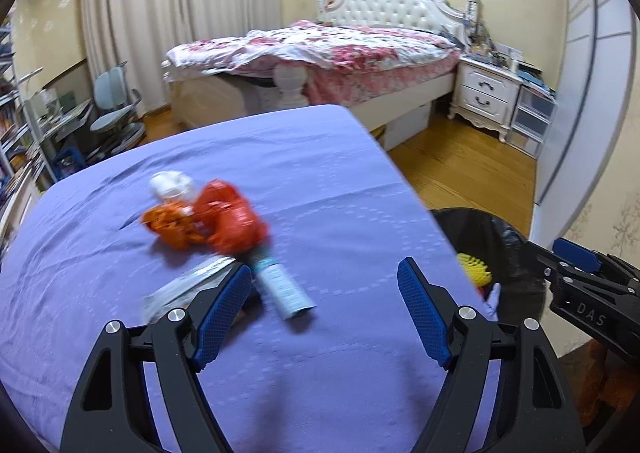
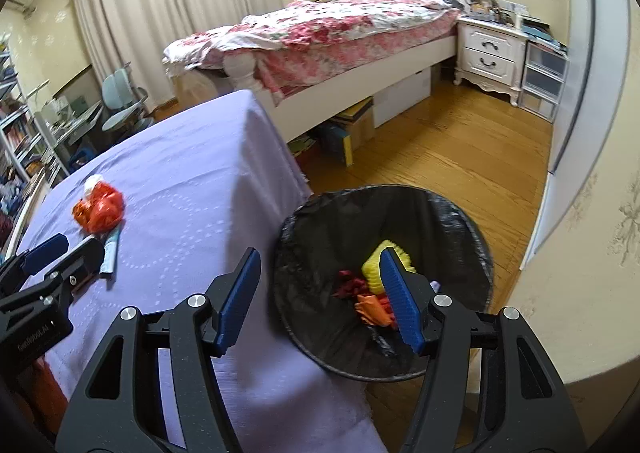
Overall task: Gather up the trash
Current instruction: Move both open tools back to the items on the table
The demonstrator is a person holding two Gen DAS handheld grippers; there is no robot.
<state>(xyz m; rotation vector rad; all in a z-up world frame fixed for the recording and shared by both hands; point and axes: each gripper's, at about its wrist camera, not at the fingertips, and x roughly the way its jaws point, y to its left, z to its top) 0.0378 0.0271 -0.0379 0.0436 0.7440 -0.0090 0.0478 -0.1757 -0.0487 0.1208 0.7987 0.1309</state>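
On the purple tablecloth [image 1: 320, 173] lie a red plastic bag [image 1: 230, 215], an orange wrapper [image 1: 168, 223], a white crumpled piece [image 1: 172, 183], a pale blue tube [image 1: 282, 287] and a silver wrapper [image 1: 188, 281]. My left gripper [image 1: 324, 309] is open and empty, just in front of the tube. The black-lined trash bin [image 2: 448, 213] stands beside the table and holds yellow, red and orange trash [image 2: 374, 265]. My right gripper [image 2: 320, 297] is open and empty above the bin's near rim. The red bag [image 2: 102, 209] and tube [image 2: 110, 251] also show in the right wrist view.
A bed [image 2: 340, 25] with a floral quilt stands behind the table, with a white nightstand [image 2: 490, 49] beside it. Boxes [image 2: 352, 125] sit under the bed. Wooden floor [image 2: 460, 149] lies around the bin. A desk chair [image 1: 116, 105] and shelves [image 1: 16, 125] are at the left.
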